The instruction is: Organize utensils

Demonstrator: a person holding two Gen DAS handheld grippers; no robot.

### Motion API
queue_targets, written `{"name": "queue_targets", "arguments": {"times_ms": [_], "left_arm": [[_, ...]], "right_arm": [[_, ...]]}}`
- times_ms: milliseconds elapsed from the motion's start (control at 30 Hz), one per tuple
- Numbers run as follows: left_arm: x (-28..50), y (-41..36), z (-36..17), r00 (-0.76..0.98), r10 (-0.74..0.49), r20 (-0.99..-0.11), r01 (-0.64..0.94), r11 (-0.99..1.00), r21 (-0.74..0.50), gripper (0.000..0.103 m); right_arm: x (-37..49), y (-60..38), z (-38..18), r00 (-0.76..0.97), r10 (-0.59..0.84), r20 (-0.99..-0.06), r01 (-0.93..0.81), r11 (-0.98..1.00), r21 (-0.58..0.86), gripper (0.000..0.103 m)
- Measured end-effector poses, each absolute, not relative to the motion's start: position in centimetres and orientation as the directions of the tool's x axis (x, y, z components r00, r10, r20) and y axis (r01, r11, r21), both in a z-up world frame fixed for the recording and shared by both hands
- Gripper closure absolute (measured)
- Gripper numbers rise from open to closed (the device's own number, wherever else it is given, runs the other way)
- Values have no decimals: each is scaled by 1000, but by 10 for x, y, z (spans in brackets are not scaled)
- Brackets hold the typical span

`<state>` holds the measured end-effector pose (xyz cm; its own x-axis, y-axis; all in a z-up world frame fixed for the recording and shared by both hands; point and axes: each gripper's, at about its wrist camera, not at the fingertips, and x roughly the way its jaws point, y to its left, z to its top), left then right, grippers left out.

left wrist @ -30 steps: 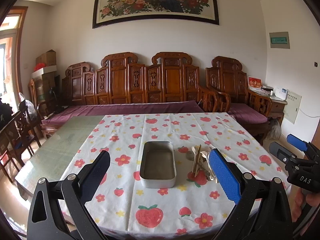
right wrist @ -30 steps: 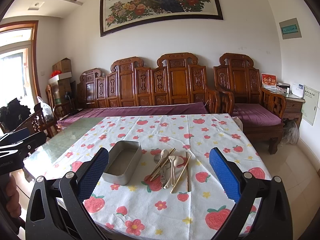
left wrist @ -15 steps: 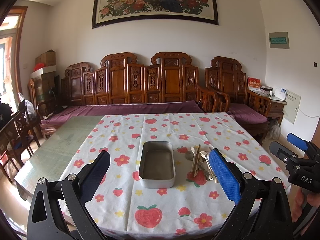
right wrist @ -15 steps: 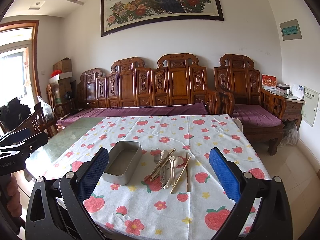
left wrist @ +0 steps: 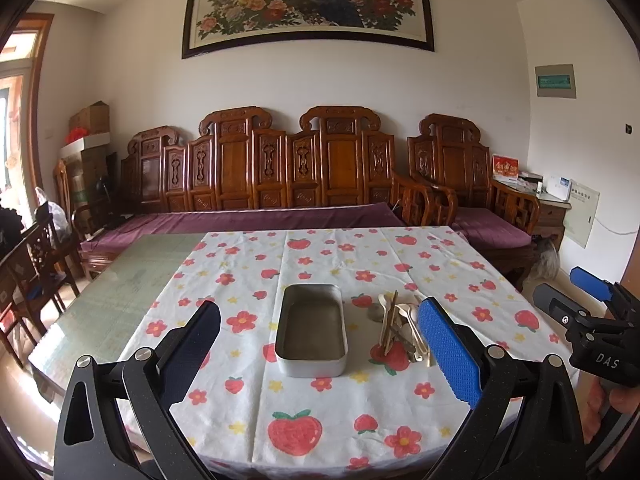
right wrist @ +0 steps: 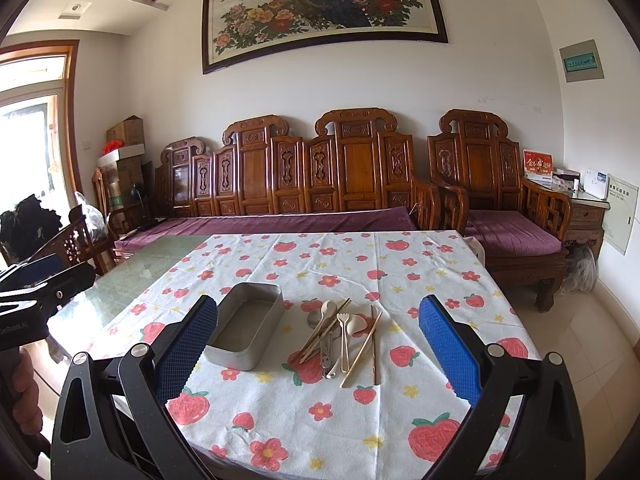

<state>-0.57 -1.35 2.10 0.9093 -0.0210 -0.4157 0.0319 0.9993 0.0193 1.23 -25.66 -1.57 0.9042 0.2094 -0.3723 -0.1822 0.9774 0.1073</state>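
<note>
Utensils (right wrist: 344, 336), a loose pile of spoons, a fork and chopsticks, lie on the strawberry-print tablecloth (right wrist: 360, 420) just right of an empty metal tin (right wrist: 244, 330). Left gripper (left wrist: 320, 344) and right gripper (right wrist: 320, 344) hover above the near table edge, both spread wide and grasping nothing. Carved wooden bench (right wrist: 304, 176) stands behind.

Left gripper (left wrist: 320, 354) and right gripper (right wrist: 318, 344) — both wide apart, level.
</note>
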Motion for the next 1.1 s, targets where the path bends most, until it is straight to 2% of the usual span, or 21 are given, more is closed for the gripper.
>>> {"name": "queue_targets", "arguments": {"times_ms": [1100], "left_arm": [[-10, -19, 23, 910, -33, -414, 44, 999, 18, 7]], "right_arm": [[9, -258, -10, 904, 212, -370, -184, 977, 108, 2]]}}
